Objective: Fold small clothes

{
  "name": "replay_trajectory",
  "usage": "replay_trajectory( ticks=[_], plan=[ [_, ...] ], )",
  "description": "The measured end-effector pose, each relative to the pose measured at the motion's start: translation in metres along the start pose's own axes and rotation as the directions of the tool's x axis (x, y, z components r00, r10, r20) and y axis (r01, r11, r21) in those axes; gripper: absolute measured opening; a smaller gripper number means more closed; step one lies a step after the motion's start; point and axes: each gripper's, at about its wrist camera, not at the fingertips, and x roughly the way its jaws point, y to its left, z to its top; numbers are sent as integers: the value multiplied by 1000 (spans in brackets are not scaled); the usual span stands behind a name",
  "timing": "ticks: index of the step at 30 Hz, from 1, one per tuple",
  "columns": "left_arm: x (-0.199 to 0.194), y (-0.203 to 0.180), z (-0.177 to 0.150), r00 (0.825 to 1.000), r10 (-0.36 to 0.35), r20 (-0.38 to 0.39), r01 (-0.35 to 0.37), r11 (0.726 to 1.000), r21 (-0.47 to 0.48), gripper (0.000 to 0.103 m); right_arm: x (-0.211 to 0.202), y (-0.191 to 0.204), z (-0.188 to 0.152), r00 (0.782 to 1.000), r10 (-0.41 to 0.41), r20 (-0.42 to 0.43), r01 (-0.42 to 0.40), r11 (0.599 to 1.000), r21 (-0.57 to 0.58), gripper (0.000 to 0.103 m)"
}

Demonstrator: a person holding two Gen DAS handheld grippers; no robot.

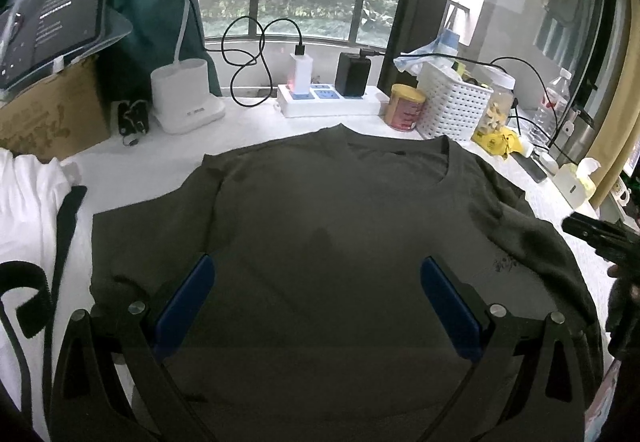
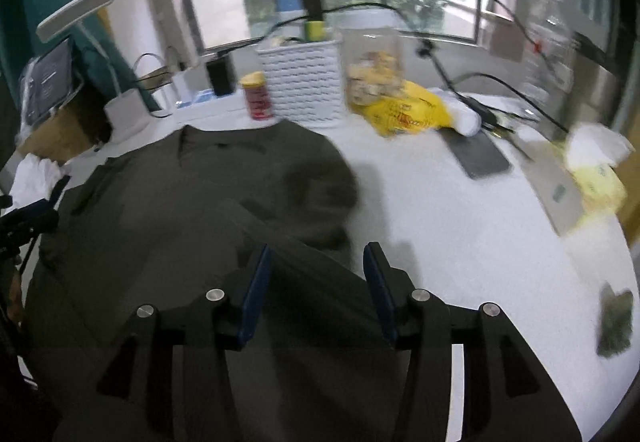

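A dark olive T-shirt (image 1: pixel 328 226) lies spread on the white table (image 1: pixel 152 170), collar toward the window. Its right sleeve is folded in over the body. My left gripper (image 1: pixel 318 274) is open and empty, hovering over the shirt's lower middle. My right gripper (image 2: pixel 318 262) is open over the shirt's right edge (image 2: pixel 304 202), with nothing between its blue pads; this view is blurred. The right gripper also shows at the right edge of the left wrist view (image 1: pixel 600 238). The left gripper shows at the left edge of the right wrist view (image 2: pixel 24 222).
White clothes (image 1: pixel 28 210) lie at the left. Along the back stand a cardboard box with a tablet (image 1: pixel 52 30), a lamp base (image 1: pixel 184 98), a power strip (image 1: pixel 328 98), a red can (image 1: pixel 404 108), a white basket (image 1: pixel 452 102), a snack jar (image 2: pixel 374 66), a yellow bag (image 2: pixel 404 110) and a phone (image 2: pixel 480 156).
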Motion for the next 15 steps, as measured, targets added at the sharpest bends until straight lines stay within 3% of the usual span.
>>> replay_trajectory(
  ticks=[6,11,12,13,14,15],
  plan=[
    [3,-7,-6,1000,3,-27,-2,1000,12,101,10,-35,-25,998,-15,-65,21,996,84,51],
    [1,-13,-7,999,11,-33,-10,1000,26,101,19,-31,-34,993,82,-86,-74,992,98,50],
    [0,-14,-7,999,15,-34,-14,999,30,101,17,-26,-34,994,95,-62,-90,993,82,46],
    [-1,-15,-7,999,19,-34,-18,999,33,101,15,-21,-34,994,96,-52,-93,994,61,17],
    [-2,-16,-7,999,22,-33,-21,999,36,101,12,-17,-32,996,85,-42,-83,996,45,5],
    [-3,-16,-7,999,23,-32,-22,999,38,101,6,-13,-30,997,73,-17,-73,997,25,5]
  ],
)
